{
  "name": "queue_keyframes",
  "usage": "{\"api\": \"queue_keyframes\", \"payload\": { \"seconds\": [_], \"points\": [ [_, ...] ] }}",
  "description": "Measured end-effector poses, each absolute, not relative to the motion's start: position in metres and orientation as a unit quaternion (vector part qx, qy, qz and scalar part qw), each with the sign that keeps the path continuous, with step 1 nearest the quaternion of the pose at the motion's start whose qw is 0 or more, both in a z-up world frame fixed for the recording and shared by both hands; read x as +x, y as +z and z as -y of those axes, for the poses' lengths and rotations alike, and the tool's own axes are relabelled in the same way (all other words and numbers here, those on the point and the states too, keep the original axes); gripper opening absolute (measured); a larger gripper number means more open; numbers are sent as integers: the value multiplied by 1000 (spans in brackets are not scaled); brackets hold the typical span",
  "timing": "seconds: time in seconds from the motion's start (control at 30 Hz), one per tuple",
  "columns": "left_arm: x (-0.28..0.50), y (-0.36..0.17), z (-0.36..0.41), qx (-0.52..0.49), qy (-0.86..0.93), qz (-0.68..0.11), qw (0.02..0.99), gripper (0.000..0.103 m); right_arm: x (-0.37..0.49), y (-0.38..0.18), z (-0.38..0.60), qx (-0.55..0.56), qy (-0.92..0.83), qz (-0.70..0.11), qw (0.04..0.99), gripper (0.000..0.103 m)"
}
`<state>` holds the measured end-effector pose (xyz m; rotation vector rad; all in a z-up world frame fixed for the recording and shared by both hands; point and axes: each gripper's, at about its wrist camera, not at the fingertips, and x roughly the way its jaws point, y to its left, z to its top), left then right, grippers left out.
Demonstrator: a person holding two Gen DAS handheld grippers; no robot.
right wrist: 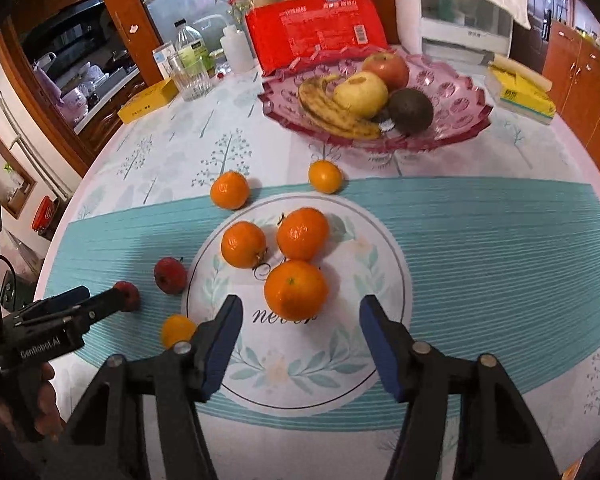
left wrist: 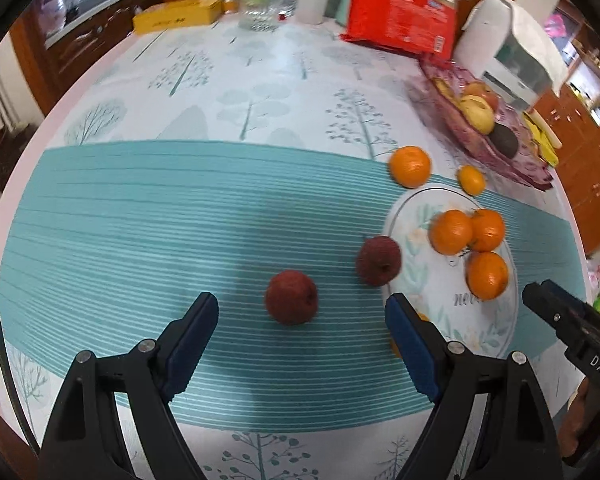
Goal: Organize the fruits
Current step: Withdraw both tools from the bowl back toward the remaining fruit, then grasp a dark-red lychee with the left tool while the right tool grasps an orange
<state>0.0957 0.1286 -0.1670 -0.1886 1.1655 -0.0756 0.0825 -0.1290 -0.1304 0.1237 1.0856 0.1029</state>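
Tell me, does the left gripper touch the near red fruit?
Apart. In the left wrist view the left gripper stands open, and striped cloth shows between each pad and the red fruit.

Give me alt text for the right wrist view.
The open right gripper hovers over the nearest of three oranges on a white plate; beyond sits a pink fruit bowl.

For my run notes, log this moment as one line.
left tool: open, over dark red fruit | right tool: open, around nearest orange, pads clear | plate: three oranges
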Motion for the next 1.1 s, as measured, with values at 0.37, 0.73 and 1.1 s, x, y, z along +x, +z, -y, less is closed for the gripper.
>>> {"api": "queue_keyframes", "payload": {
  "seconds": [0.37, 0.73, 1.1],
  "points": [
    [100, -173, -123, -84, -26, -548, 832, 84, 99, -153, 124, 55, 78, -536, 839, 52],
    [111, -187, -121, -93, -30, -563, 821, 60, 112, -164, 117, 24, 87, -538, 838, 47],
    [112, -197, -118, -87, -25, -567, 819, 40, 121, -172, 117, 23, 95, -546, 832, 47]
  ]
}}
